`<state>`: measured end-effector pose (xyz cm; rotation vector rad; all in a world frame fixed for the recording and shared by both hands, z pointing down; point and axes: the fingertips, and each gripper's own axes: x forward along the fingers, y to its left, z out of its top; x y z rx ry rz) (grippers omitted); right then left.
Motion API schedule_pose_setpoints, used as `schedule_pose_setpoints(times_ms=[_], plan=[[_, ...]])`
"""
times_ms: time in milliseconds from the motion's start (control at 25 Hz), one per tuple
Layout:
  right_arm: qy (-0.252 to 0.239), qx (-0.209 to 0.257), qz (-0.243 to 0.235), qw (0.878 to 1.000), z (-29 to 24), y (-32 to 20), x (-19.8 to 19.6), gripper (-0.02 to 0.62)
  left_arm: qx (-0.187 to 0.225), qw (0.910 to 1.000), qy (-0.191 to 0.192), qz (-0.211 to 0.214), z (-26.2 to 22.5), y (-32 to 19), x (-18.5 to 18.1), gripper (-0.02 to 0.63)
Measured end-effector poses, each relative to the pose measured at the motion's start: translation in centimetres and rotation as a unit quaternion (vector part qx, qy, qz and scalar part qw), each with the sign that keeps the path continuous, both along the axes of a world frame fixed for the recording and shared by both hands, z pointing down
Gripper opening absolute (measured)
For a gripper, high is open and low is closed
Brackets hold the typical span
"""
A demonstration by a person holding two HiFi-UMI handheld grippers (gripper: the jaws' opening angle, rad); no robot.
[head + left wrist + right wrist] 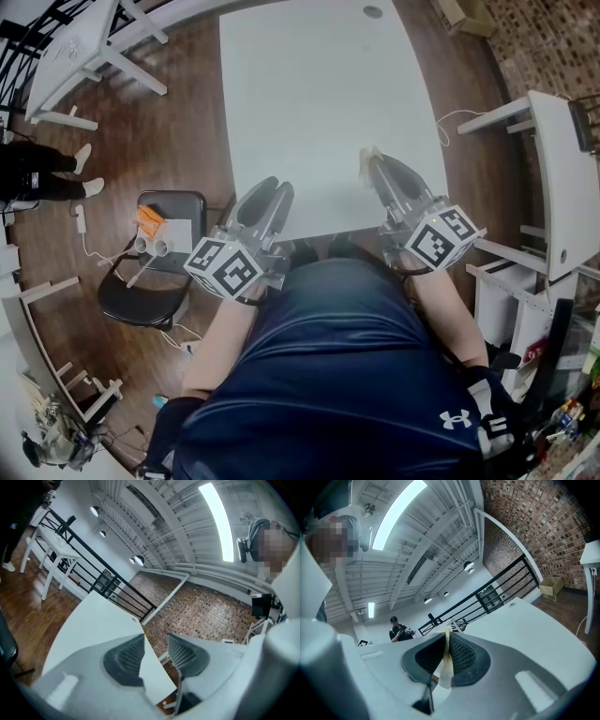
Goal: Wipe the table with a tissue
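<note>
A white table (309, 103) fills the middle of the head view, its near edge just in front of me. My right gripper (375, 161) rests over the near right part of the table, shut on a small pale tissue (368, 159). In the right gripper view the tissue (446, 663) shows as a thin crumpled strip pinched between the jaws of the right gripper (446, 637). My left gripper (277, 185) hangs at the table's near left corner, open and holding nothing. In the left gripper view the table's corner (154, 677) shows through the gap of the left gripper (155, 641).
A black chair (155, 281) with an orange item and small objects stands left of me. White desks stand at the far left (84, 47) and the right (562, 178). A person (37, 173) stands at the left; a cardboard box (469, 14) lies beyond the table.
</note>
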<state>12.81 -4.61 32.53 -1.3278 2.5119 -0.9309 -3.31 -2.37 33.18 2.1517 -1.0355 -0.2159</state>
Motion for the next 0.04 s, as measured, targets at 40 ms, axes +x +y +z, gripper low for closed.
schedule_pose_setpoints(times_ms=[40], plan=[[0.000, -0.001, 0.000, 1.000, 0.04, -0.09, 0.02, 0.029, -0.003, 1.0000, -0.002, 0.000, -0.03, -0.10, 0.02, 0.152]])
